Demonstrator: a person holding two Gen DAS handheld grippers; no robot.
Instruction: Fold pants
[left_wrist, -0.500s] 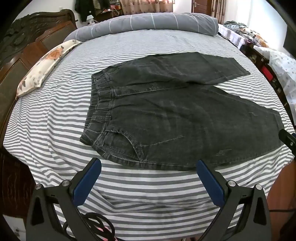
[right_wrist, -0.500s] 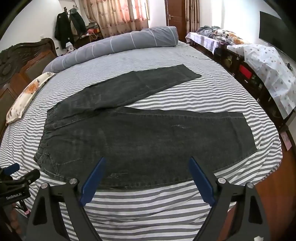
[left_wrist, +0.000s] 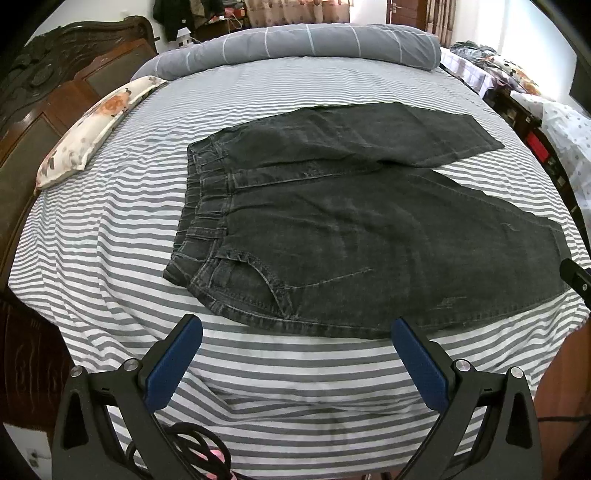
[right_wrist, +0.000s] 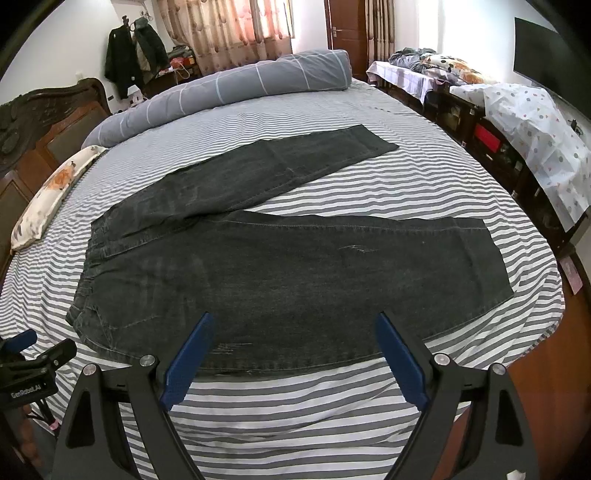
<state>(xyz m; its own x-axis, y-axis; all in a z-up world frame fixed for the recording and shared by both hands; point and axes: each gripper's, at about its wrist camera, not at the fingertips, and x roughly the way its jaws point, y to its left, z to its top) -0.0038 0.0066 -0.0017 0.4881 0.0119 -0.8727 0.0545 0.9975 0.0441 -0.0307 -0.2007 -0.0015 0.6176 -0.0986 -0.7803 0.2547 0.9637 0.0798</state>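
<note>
Lying unfolded: one pants (left_wrist: 369, 236), two legs, two open tools.

A wide bed covered in a grey-and-white striped sheet (right_wrist: 406, 192) fills the room. A dark carved wooden headboard (left_wrist: 55, 85) stands on its left, with a floral cream pillow (left_wrist: 88, 136) beside it. A rolled grey checked duvet (right_wrist: 236, 92) lies along the far edge. Daylight glows through patterned pink curtains (right_wrist: 229, 33) next to a brown wooden door (right_wrist: 343, 26); dark coats (right_wrist: 129, 55) hang on the white wall.
</note>
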